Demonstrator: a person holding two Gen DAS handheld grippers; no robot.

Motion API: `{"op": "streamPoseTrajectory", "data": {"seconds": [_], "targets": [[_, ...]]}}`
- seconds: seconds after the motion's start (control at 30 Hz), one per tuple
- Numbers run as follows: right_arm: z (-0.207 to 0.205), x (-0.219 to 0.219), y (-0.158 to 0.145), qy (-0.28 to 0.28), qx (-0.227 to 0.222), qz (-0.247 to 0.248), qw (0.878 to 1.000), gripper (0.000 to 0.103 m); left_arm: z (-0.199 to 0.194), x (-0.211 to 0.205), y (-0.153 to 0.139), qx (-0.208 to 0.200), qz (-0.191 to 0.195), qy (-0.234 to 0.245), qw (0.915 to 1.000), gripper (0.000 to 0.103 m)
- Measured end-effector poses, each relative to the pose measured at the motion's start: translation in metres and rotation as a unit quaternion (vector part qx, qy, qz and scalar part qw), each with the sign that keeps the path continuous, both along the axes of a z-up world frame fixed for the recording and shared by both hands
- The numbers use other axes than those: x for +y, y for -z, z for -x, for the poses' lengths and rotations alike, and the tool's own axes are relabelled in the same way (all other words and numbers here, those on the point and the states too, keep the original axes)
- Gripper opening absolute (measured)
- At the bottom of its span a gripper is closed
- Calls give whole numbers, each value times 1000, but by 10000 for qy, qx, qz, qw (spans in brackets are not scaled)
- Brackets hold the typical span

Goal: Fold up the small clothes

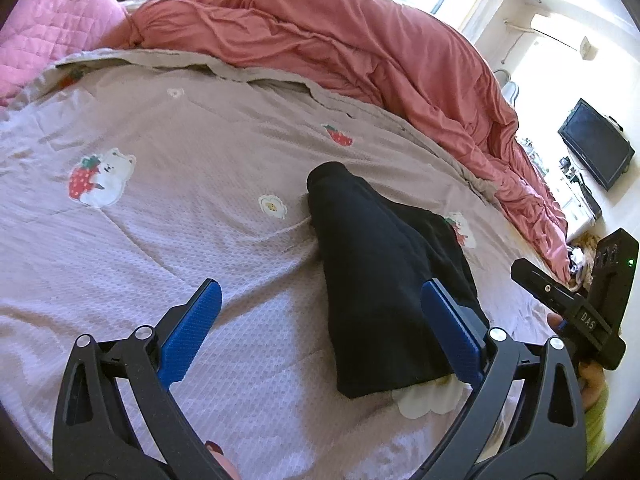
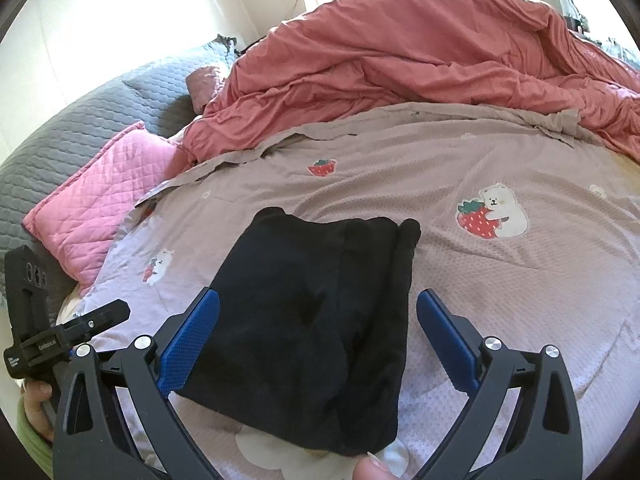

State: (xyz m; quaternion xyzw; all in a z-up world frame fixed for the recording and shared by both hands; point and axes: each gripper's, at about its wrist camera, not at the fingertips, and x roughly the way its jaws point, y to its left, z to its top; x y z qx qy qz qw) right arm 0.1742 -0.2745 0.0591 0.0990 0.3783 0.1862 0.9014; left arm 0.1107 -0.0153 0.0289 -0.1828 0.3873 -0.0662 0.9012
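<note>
2 grippers hover wide open, gripping nothing: the left gripper (image 1: 320,328) has the folded black garment (image 1: 384,288) at 3 o'clock; the right gripper (image 2: 318,332) straddles it on the bedspread (image 2: 500,272).

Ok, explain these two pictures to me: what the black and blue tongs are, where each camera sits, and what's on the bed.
No robot here: a person holds hand-held tongs in each hand, each with a fisheye camera looking along its blue fingers. The left picture comes from the left tongs, the right from the right tongs. Both stand open and hold nothing. Between them a folded black garment lies on a lilac bedspread printed with bears and strawberries. Behind it sit a bunched red duvet and a pink quilted pillow.
</note>
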Motion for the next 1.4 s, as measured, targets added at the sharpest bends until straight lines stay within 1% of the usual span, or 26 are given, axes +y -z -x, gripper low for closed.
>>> {"op": "streamPoseTrajectory", "data": {"seconds": [0.17, 0.37, 0.47, 0.57, 0.73, 0.9, 1.03, 1.4], "targets": [[15, -1, -9, 38, -201, 70, 9998, 98, 13, -4, -7, -149, -125, -7, 9998, 93], [49, -4, -22, 225, -813, 330, 9959, 98, 32, -14, -10, -288, -283, 23, 9992, 93], [63, -5, -22, 245, -935, 421, 9944, 98, 42, -19, -9, -323, -349, 53, 9989, 93], [77, -4, -16, 243, -906, 479, 9944, 98, 52, -24, -6, -310, -432, 70, 9986, 93], [96, -4, 2, 359, -624, 547, 9959, 98, 68, -29, 6, -183, -560, 52, 9983, 93], [109, 7, 23, 438, -471, 924, 9936, 98, 81, -34, 23, 17, -686, 49, 9976, 93], [112, 11, 37, 418, -274, 1011, 9936, 98, 86, -39, 37, 142, -828, 87, 9964, 93], [114, 10, 44, 525, -214, 968, 9937, 98, 87, -36, 39, 167, -857, -45, 9962, 93]]}}
